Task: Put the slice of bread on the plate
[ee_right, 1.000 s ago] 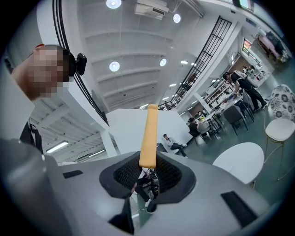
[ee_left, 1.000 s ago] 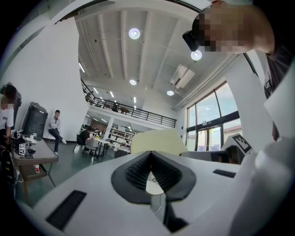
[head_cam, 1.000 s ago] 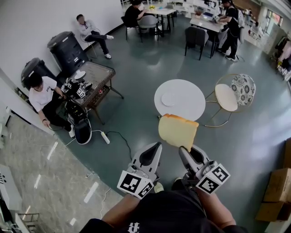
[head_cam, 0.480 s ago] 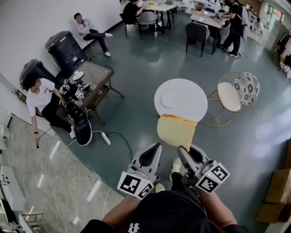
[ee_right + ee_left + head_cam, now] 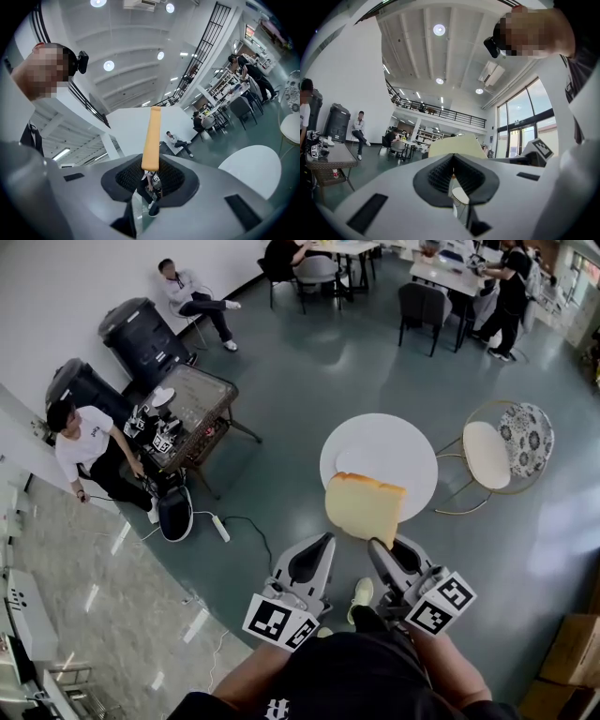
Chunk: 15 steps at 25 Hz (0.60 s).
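Observation:
A pale yellow slice of bread (image 5: pixel 364 507) with a browner top crust stands upright in my right gripper (image 5: pixel 380 545), which is shut on its lower edge. In the right gripper view the slice (image 5: pixel 151 136) shows edge-on, rising from between the pads. My left gripper (image 5: pixel 323 540) is beside it on the left, shut and holding nothing; its own view shows the bread (image 5: pixel 452 145) just past the jaws. Ahead, a white plate (image 5: pixel 349 461) lies on the round white table (image 5: pixel 403 442), partly hidden behind the bread.
A round-seated chair (image 5: pixel 489 442) with a patterned cushion stands right of the table. To the left are a low glass table (image 5: pixel 192 404) with gear, a crouching person (image 5: pixel 80 442), black bins (image 5: pixel 141 334) and a power strip (image 5: pixel 217 526). Cardboard boxes (image 5: pixel 567 662) sit at the lower right.
Both grippers and the bread have moved forward toward the round table; the slice now overlaps the table's near edge and part of the plate. The grip is unchanged.

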{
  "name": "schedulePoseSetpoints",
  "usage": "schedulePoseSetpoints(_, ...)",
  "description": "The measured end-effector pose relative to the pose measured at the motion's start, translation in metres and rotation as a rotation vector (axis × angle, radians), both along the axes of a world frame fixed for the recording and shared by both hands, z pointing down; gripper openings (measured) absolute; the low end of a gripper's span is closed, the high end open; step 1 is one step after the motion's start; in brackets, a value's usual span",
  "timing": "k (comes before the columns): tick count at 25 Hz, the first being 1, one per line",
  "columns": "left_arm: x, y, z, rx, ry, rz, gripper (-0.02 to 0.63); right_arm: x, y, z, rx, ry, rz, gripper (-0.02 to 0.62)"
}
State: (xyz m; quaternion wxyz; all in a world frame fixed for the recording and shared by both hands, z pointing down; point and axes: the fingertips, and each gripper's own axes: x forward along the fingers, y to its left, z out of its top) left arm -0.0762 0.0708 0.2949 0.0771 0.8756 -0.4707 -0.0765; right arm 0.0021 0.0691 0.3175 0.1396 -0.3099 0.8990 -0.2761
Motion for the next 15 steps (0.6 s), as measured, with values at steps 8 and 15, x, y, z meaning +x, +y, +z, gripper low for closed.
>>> schedulePoseSetpoints(8,0.027,-0.075,0.007,0.005,-0.009,-0.036,0.006,0.026,-0.078,0.014,-0.023,-0.013,-0.045,0.089)
schedulePoseSetpoints(15,0.043,-0.120,0.013,-0.005,-0.020,-0.033,0.006,0.044,-0.127,0.025,-0.059,-0.030,-0.043,0.089)
